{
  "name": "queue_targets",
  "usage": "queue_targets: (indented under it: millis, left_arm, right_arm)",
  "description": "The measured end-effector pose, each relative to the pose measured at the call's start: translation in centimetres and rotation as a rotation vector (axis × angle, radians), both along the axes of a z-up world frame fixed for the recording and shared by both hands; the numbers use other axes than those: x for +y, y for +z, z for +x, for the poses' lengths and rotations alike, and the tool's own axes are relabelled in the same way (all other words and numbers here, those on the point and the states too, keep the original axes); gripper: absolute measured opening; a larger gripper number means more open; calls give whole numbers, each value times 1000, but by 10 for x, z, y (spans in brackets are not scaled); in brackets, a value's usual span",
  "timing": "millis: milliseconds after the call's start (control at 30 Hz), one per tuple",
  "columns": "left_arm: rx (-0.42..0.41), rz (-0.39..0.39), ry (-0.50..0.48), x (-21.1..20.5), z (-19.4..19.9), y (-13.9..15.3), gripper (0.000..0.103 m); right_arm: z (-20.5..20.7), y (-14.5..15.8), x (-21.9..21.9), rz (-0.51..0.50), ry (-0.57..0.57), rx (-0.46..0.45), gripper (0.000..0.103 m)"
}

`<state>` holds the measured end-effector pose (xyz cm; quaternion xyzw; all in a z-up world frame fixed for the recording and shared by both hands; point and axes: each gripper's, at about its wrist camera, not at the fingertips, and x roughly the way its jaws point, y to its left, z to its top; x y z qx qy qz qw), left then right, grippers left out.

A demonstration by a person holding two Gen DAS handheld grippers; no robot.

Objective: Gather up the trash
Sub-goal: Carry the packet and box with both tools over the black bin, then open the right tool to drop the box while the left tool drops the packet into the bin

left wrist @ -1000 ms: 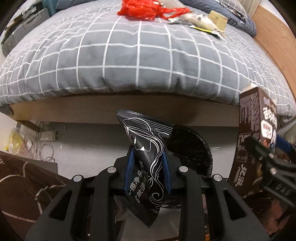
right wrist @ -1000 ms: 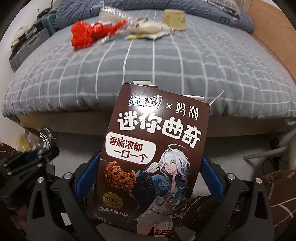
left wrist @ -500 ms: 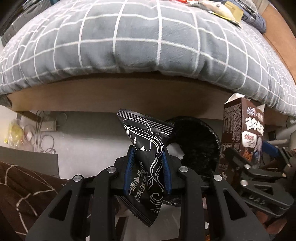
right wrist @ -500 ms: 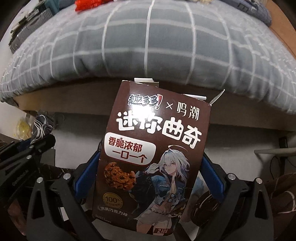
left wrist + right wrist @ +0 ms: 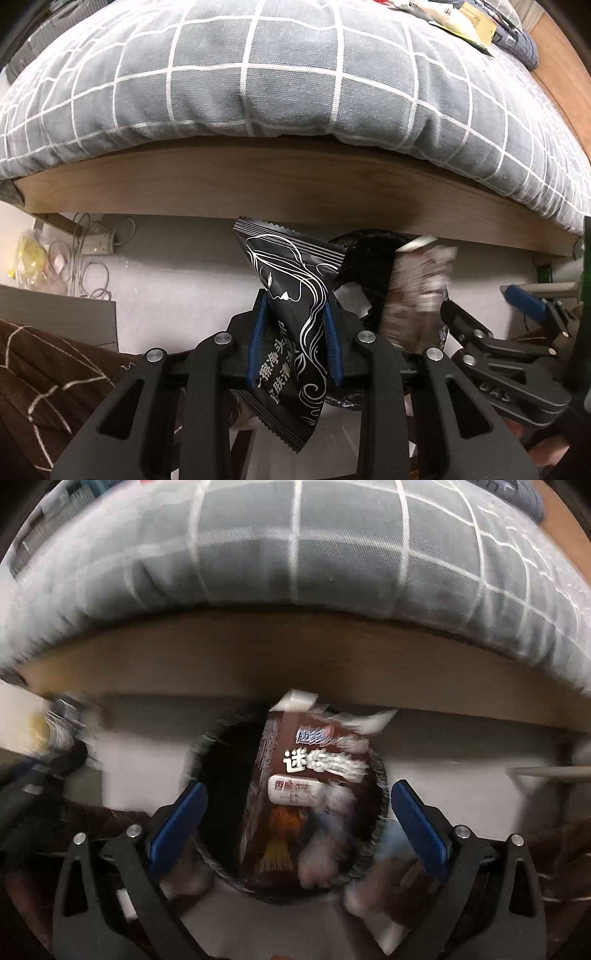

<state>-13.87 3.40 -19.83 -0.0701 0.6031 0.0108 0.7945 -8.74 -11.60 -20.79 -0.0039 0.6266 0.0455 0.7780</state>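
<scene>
The right gripper, jaws spread, is releasing a brown cookie box over the black bin; the left gripper is clenching a black wrapper

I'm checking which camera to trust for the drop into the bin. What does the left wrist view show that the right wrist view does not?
Only the left wrist view shows the left gripper shut on the black sachet, the power strip and cables under the bed, and wrappers on the quilt.

Only the right wrist view looks into the bin's mouth: the brown cookie box, blurred, is over it, clear of the open right gripper.

Both show the grey checked quilt, the wooden bed frame, the black-lined bin and the box.
</scene>
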Motion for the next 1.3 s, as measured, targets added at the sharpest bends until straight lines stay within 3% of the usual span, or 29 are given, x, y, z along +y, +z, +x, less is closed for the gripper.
queue_targets:
  millis: [33,300,633,1033,1300]
  left_arm:
    - [1,1,1,0,0,0,28]
    - [3,0,-1,-3,0,0,28]
    - [-18,-29,-75,-44,4,7,28]
    - [8,-22,-171,-116,8,-4,28]
    - [16,13,-214,-140,4,-13,35]
  right_arm:
    - [0,-3,4,-61,11,-5,96]
    - [-13,3,15,-87,27,-56,96]
    - [-19,41,-44,-103,-43,-156,96]
    - [-38,50,-114,-118,-157,-177,96]
    - [-42,45,-124,-121,-173,-160,96]
